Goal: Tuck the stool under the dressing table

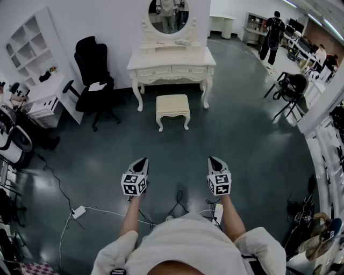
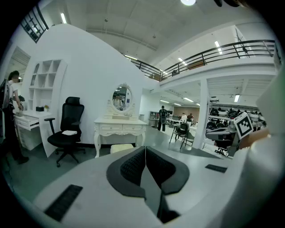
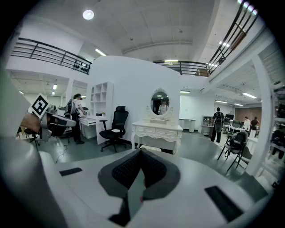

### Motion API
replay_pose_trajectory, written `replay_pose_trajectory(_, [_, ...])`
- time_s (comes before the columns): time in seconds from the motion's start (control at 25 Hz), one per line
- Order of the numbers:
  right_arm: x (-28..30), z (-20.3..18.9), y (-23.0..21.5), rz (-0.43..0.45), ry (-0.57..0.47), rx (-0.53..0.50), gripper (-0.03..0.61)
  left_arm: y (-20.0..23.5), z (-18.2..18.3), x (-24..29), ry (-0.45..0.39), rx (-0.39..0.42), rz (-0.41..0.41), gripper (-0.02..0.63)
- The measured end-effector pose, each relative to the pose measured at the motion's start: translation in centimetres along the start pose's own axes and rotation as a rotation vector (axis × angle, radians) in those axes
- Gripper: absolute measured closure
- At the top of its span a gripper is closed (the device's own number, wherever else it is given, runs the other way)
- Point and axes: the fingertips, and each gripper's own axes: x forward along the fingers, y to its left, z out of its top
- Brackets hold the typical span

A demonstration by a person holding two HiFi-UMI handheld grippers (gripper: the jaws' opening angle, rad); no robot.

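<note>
From overhead, stool whole — gripper views, jaws together

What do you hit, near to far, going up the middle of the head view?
left gripper and right gripper, side by side → stool → dressing table → mirror
</note>
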Motion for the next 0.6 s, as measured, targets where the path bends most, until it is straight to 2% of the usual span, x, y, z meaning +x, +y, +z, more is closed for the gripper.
replay_pose_trajectory(0.48, [-0.5, 0.1, 0.6, 0.020, -0.009, -0.013, 0.578, -0.2, 0.0, -0.9, -0.006, -0.004, 0.006, 0.597])
replay_pose_trajectory(0.6, [-1.2, 0.3, 0.6, 0.052, -0.035, 0.018, 0.577, -0.8, 0.2, -1.1, -0.021, -0.014, 0.004, 0.595])
